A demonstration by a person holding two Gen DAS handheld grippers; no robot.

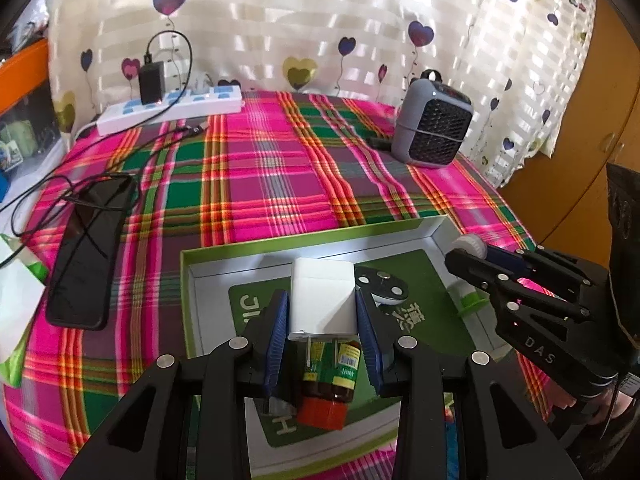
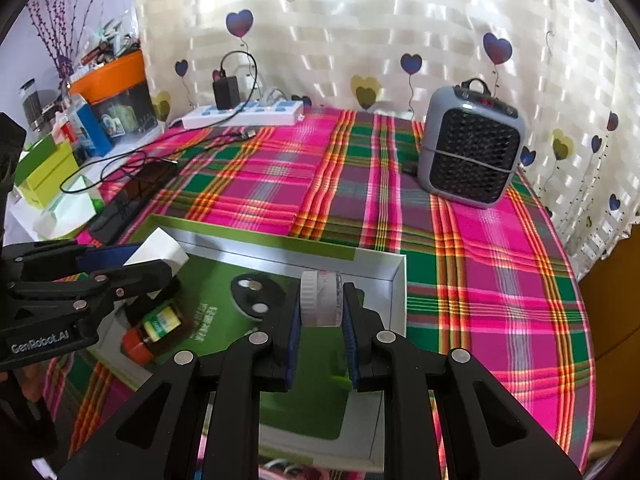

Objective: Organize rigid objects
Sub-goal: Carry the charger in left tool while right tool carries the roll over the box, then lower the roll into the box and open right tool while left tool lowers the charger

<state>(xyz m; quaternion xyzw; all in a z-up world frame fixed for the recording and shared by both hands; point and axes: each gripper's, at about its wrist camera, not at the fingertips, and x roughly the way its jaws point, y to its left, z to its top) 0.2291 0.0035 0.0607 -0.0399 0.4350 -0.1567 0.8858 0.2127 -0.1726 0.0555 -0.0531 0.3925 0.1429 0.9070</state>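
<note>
Plaid cloth (image 1: 280,168) in hot pink, green and orange covers the tabletop, where a shallow cardboard tray (image 1: 434,236) with a lime rim and white walls sits at the lower centre of both views. Left claw (image 1: 322,330) grips a smooth white rectangular charger block (image 1: 323,300) between its ribbed blue pads, holding it above the tray. Right claw (image 2: 320,336) is clamped on a small white round jar (image 2: 320,300) with a ridged lid, over the tray's right end. Inside the tray, on its green printed floor, lie an amber glass bottle (image 2: 158,330) on its side, red cap toward the lower left of the right wrist view, and a dark disc (image 2: 256,294) studded with silver dots. At the upper right of the cloth stands a boxy grey fan heater (image 2: 472,156) with a black honeycomb grille. A white power strip (image 1: 172,108) with blue sockets and a black adapter lies at the upper left, against a satin curtain (image 2: 360,20) printed with hearts. Glossy black phone (image 1: 90,248) rests flat at the left edge, cables looping over it.
</note>
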